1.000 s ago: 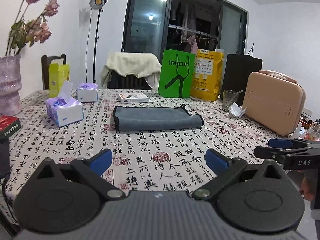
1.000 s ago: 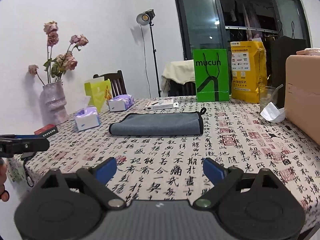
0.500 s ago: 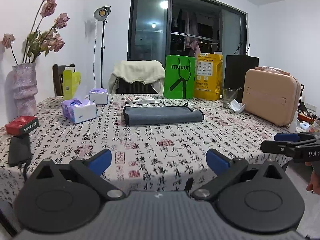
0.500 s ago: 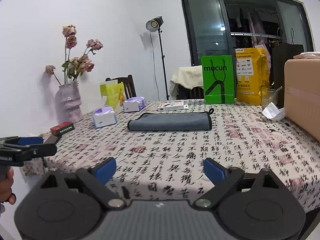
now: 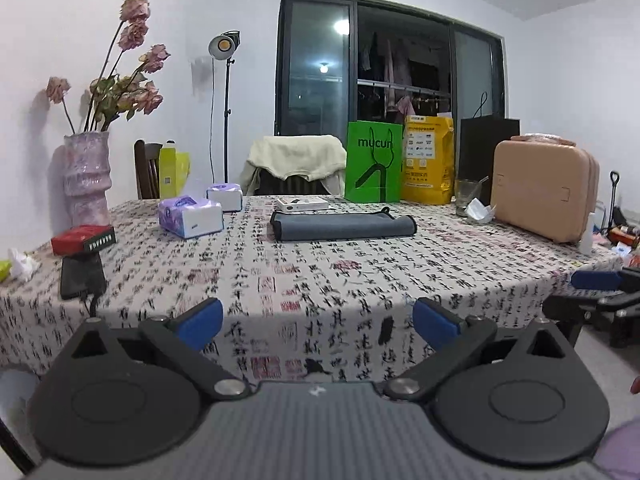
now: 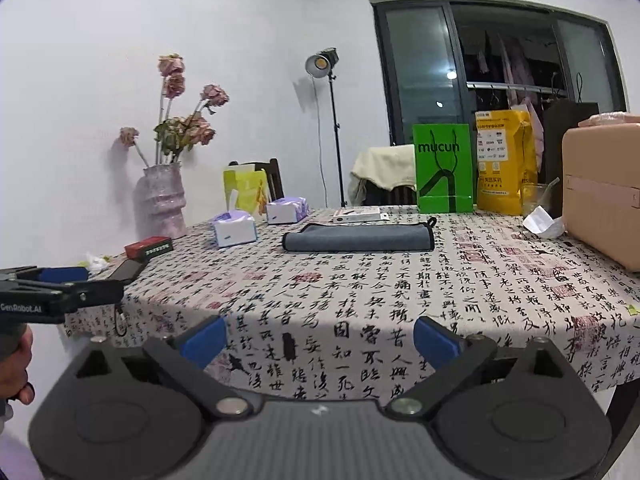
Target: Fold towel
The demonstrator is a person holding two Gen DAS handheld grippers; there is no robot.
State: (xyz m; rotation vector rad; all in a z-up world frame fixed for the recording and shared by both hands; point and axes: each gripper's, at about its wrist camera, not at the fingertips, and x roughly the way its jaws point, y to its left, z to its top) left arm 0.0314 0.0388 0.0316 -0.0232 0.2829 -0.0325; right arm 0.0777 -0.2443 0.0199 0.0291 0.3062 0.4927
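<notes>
A grey towel (image 5: 342,227) with dark trim lies folded flat in a long rectangle on the patterned tablecloth, toward the far side; it also shows in the right wrist view (image 6: 360,237). My left gripper (image 5: 318,326) is open and empty, held off the table's near edge, far from the towel. My right gripper (image 6: 319,338) is open and empty, also off the near edge. Each gripper shows at the edge of the other's view: the right one (image 5: 596,292) and the left one (image 6: 56,284).
On the table stand two tissue packs (image 5: 190,216), a red box (image 5: 83,239), a phone (image 5: 82,276), a vase of dried flowers (image 5: 86,178), a white box (image 5: 302,203), a green bag (image 5: 374,167), a yellow bag (image 5: 428,170), a glass (image 5: 468,194) and a beige case (image 5: 544,190).
Both grippers have drawn back and away from the table, past its near edge. The towel now looks smaller and farther off. It has not moved.
</notes>
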